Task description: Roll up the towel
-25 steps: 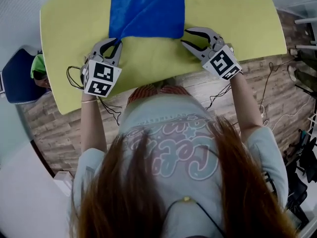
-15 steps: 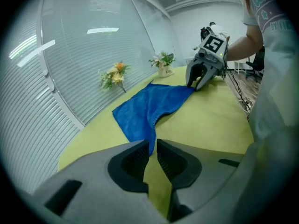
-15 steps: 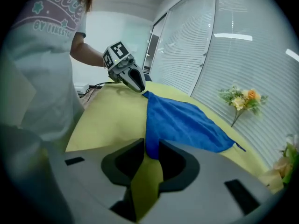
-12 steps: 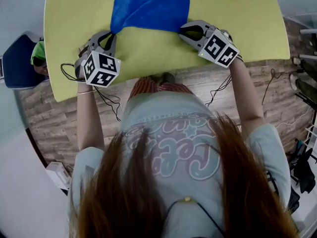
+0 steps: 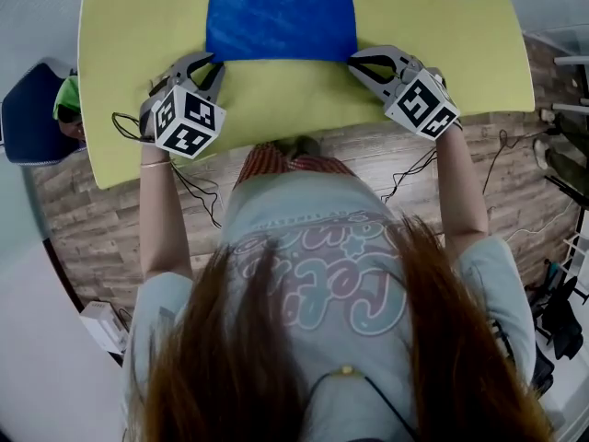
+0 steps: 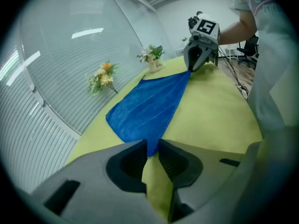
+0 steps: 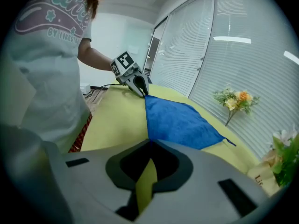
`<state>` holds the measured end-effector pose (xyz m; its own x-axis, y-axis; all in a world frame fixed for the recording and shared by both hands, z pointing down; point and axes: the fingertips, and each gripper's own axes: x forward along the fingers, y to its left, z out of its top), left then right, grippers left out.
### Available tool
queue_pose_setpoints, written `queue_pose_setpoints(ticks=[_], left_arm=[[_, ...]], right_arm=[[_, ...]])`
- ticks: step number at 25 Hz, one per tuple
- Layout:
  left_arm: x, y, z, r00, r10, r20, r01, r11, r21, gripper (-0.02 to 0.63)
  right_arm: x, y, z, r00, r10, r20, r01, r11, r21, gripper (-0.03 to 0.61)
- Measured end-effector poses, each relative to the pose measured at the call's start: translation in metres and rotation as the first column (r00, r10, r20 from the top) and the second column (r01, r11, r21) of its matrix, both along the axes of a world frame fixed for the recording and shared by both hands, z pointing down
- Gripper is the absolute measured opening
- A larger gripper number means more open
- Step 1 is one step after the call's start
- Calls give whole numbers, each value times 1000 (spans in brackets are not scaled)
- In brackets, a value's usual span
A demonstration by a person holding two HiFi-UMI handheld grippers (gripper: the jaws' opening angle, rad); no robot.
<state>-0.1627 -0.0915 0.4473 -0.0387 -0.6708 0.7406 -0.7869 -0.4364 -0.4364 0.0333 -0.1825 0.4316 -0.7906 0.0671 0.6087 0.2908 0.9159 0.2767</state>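
Observation:
A blue towel point(image 5: 281, 12) lies flat on the yellow-green table point(image 5: 276, 99), its near edge straight between my two grippers. My left gripper point(image 5: 210, 61) is at the near left corner. In the left gripper view the corner point(image 6: 150, 143) fills the narrow gap of the left gripper point(image 6: 150, 147), whose jaws have just been opening a little. My right gripper point(image 5: 355, 61) is at the near right corner. Its jaws have just been closing, and in the right gripper view the right gripper point(image 7: 149, 143) is shut where the towel's point(image 7: 180, 120) tip ends.
Small flower bunches point(image 6: 103, 76) point(image 6: 152, 55) stand along the table's far side by a slatted wall. A blue chair point(image 5: 28, 118) is at the left, and cables point(image 5: 198, 196) hang off the near edge over the wooden floor. The person's torso is close behind the near edge.
The right gripper's jaws went from wide open to shut at the right corner. The left corner, earlier drawn out to a point toward the left gripper, now lies square.

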Motion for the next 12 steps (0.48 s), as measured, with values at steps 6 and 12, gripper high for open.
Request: queue_pose_setpoints(ticks=[6,12], left_arm=[[3,-13,1,997,32,65,-34,999,26,38],[13,0,3,997,70,-23,-70,997,-17,12]], right_arm=[[11,5,-8,998,23,51,-20,999,-48,17],[14,1,-15,994,47,99,-44,999,-26,17]])
